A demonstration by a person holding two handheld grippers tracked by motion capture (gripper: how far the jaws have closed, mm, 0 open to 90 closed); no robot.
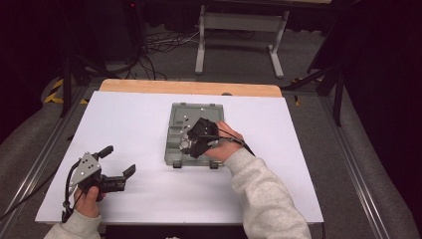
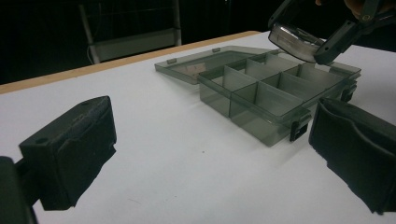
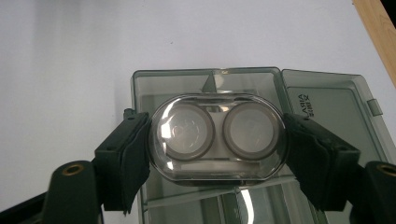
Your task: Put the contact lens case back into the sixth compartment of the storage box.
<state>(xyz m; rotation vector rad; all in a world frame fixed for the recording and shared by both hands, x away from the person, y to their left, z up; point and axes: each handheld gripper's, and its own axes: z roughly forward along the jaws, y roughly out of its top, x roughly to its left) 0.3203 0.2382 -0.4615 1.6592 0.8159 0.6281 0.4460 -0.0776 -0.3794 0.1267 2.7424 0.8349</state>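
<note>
A smoky grey compartment box (image 1: pixel 175 130) lies open in the middle of the white table, its lid (image 3: pixel 327 112) folded flat behind it. My right gripper (image 3: pixel 219 158) hovers just above the box's dividers, shut on a clear oval case (image 3: pixel 217 135) with two round wells, a pad on each end. From the left gripper view the clear oval case (image 2: pixel 292 42) hangs over the box's far compartments (image 2: pixel 261 100). My left gripper (image 1: pixel 119 160) rests near the table's front left, well apart from the box. Its jaws stand wide open, and nothing lies between the pads (image 2: pixel 74 149).
The white tabletop (image 1: pixel 124 124) has a wooden strip (image 1: pixel 189 87) along its far edge. Beyond it stand a metal frame (image 1: pixel 239 35) and floor cables. Metal rails run along both sides of the table.
</note>
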